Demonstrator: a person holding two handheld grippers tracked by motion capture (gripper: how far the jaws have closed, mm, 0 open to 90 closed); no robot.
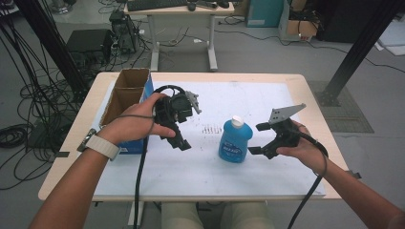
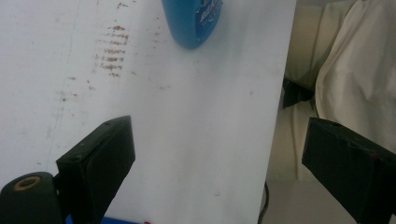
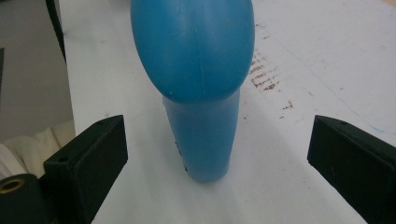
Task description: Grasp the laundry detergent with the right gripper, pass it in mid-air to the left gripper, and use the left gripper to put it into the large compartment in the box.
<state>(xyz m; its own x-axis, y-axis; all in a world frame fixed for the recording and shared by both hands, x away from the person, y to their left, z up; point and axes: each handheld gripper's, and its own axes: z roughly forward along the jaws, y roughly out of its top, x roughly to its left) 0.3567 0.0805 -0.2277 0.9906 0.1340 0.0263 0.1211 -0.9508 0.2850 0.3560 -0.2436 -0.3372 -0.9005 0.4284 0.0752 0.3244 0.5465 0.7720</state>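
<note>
Looking down from the high view, I held my right hand-held gripper (image 1: 259, 139) just beside the blue bottle (image 1: 234, 141), its jaws spread wide and aimed at the bottle's right side without touching it. The bottle stood upright with its white cap (image 1: 237, 121) on, near the middle of the white sheet (image 1: 248, 95) that covered the table (image 1: 313, 102). My left hand-held gripper (image 1: 180, 136) hung above the sheet to the bottle's left, well apart from it, close by the open cardboard box (image 1: 125, 93) at the table's left edge.

In the left gripper view, my own two jaws stood wide apart with nothing between them; the bottle's blue base (image 2: 191, 23) sat far up the sheet, beside a patch of brown specks (image 2: 112, 53).

In the right gripper view, the jaws gaped on either side of the bottle (image 3: 198, 84), which rose square between them, clear of both pads.
</note>
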